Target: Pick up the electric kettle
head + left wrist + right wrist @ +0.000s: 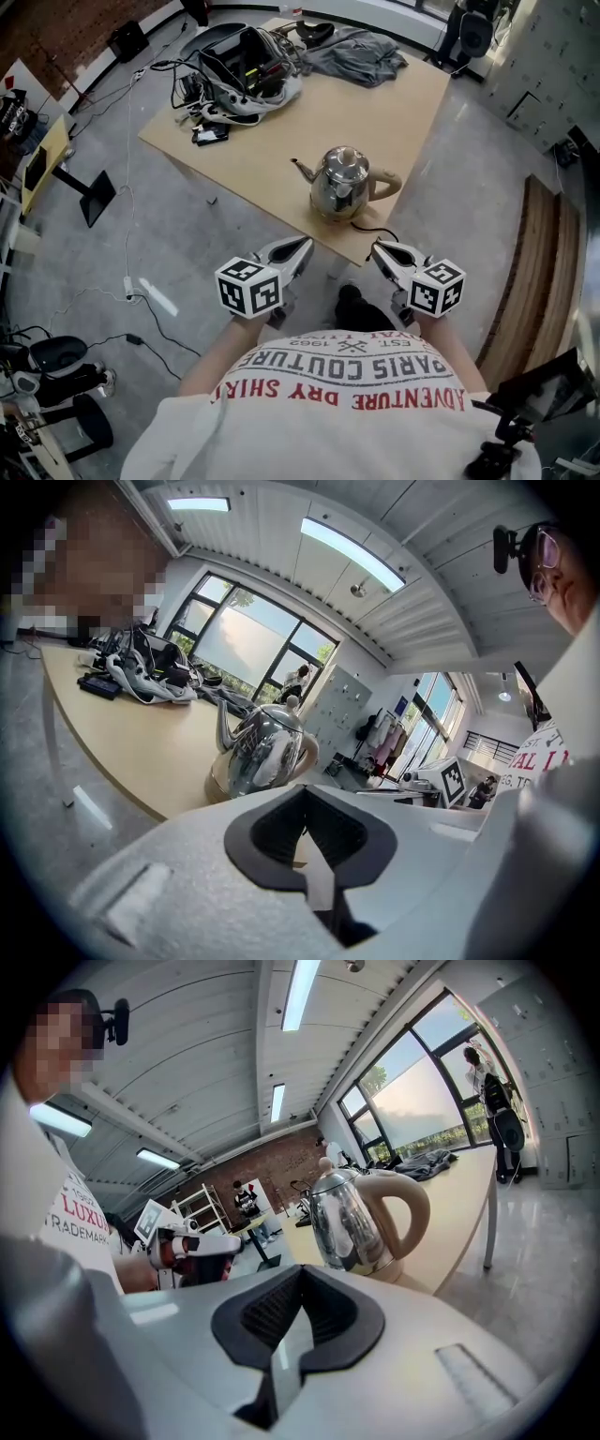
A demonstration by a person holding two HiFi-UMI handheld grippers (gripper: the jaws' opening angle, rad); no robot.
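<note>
A shiny steel electric kettle (341, 181) with a beige handle on its right and a spout on its left stands on its base near the front edge of the wooden table (394, 103). It also shows in the left gripper view as the kettle (266, 749) and in the right gripper view as the kettle (361, 1215), handle toward the right. My left gripper (302, 247) hangs shut and empty short of the table's front edge, left of the kettle. My right gripper (379, 249) is likewise shut and empty, just right of the kettle's cord. Neither touches the kettle.
A black cord (375, 231) runs from the kettle base over the table edge. A black-and-white bag with gear (246, 70) and a grey cloth (359, 52) lie at the table's far side. Cables (141, 281) trail on the grey floor to the left; a wooden bench (544, 272) stands to the right.
</note>
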